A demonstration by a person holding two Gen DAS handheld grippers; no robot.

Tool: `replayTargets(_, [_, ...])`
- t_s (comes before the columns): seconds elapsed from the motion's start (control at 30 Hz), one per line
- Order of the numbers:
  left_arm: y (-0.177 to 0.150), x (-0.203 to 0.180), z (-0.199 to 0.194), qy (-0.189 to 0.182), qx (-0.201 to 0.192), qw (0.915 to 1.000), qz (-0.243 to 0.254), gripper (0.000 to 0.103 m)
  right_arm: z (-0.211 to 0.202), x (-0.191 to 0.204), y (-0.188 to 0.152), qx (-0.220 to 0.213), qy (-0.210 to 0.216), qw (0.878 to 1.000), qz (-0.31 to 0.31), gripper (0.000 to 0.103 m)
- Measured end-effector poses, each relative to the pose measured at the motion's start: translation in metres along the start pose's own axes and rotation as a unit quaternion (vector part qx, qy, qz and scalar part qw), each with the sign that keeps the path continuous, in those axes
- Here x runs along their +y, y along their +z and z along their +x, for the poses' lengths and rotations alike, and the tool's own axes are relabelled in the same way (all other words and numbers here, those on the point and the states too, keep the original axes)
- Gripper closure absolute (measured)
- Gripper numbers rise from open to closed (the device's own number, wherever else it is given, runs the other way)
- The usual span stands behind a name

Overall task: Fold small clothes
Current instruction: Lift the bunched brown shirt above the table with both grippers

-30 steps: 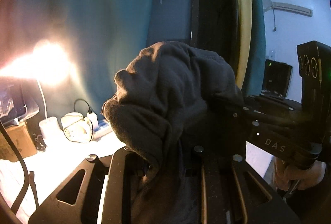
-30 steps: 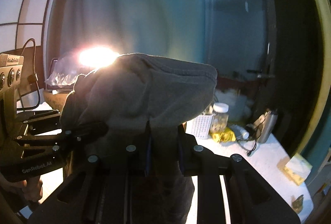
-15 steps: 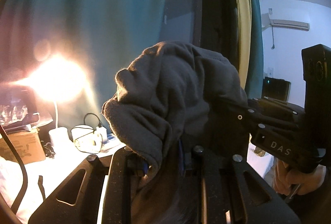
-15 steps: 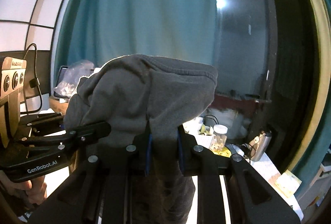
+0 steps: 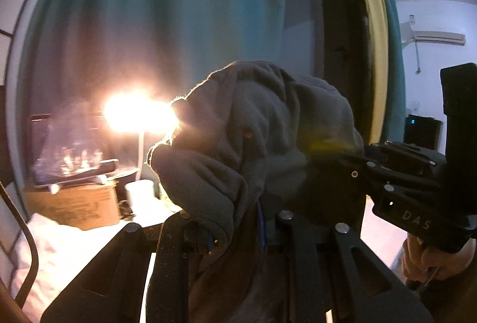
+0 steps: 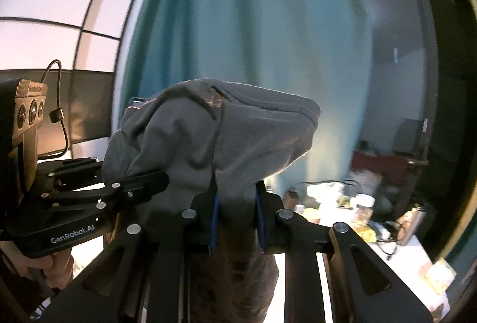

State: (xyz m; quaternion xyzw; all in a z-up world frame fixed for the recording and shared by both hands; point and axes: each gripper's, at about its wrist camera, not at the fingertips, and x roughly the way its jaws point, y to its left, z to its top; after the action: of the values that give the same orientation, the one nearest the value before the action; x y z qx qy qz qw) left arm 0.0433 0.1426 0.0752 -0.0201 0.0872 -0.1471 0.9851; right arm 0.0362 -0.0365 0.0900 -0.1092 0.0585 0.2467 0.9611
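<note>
- The left gripper (image 5: 235, 229) has its jaws clamped on a fold of the grey fleece garment (image 5: 256, 150); the cloth bunches up above the blue-lined fingers (image 5: 260, 226) and hangs down between them.
- The right gripper (image 6: 236, 218) has its jaws pinched on another part of the same grey fleece garment (image 6: 214, 138), which mounds over the tips and trails down past the blue pads (image 6: 215, 218).
- The garment is held up in the air between the two grippers, well above the table (image 6: 396, 257), and not spread flat.
- In the left wrist view the right gripper (image 5: 362, 157) reaches in from the right, its tips buried in the cloth, with the person's right hand (image 5: 429, 260) on its handle.
- In the right wrist view the left gripper (image 6: 140, 184) comes in from the left, its tips against the cloth, with the left hand (image 6: 56, 266) below it.
- Behind the garment hangs a teal curtain (image 6: 247, 25).
- On the left side a lit lamp (image 5: 137, 114) glares beside a cardboard box (image 5: 74, 205).
- A lidded jar (image 6: 362, 211) and blurred clutter sit on the table at the right.
- An air conditioner (image 5: 435, 38) is mounted on the far wall.
</note>
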Motion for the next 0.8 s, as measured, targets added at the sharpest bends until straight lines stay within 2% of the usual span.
replayTargets(0.37, [-0.023, 0.039, -0.036, 0.065, 0.024, 0.9976, -0.011, 0.083, 0.012, 0.068, -0.006, 0.010, 0.070, 0.997, -0.021, 0.081])
replayTargets(0.57, [-0.036, 0.048, -0.018, 0.067, 0.048, 0.9965, -0.015, 0.083, 0.035, 0.070, -0.018, 0.031, 0.070, 0.997, -0.009, 0.081])
replayTargets(0.8, [-0.048, 0.061, 0.013, 0.061, 0.084, 0.9944, -0.022, 0.083, 0.070, 0.054, -0.035, 0.065, 0.067, 0.995, 0.018, 0.081])
